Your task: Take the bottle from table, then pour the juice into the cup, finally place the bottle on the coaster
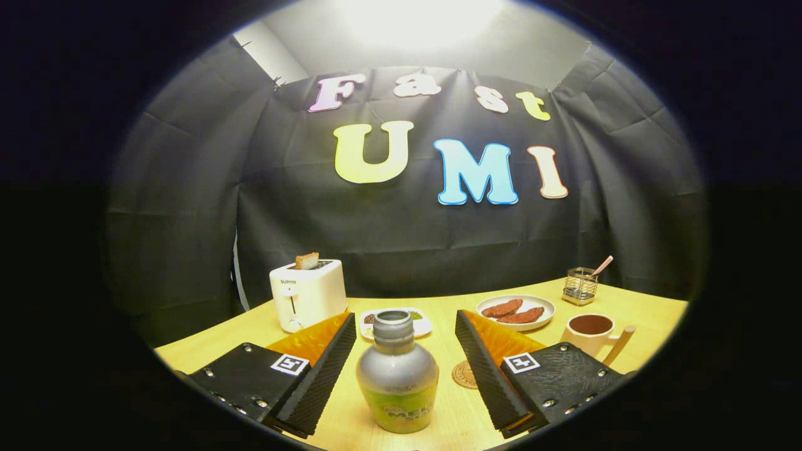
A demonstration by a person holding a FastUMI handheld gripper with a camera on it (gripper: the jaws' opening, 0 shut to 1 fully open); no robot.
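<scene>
Tool (398, 369) open, fingers either side of the silver, green-labelled bottle (397, 376) standing upright on the wooden tabletop (633, 307), not touching. Best closed squarely on the body below the neck, kept upright. Cream cup (591, 334) with wooden handle held dark contents; round cork coaster (465, 374) bare beside bottle.

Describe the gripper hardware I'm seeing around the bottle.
The gripper has two wedge-shaped fingers with finely ribbed inner pads. Each sits on a flat plate studded with small screws and carries a square black-and-white marker tag.
</scene>
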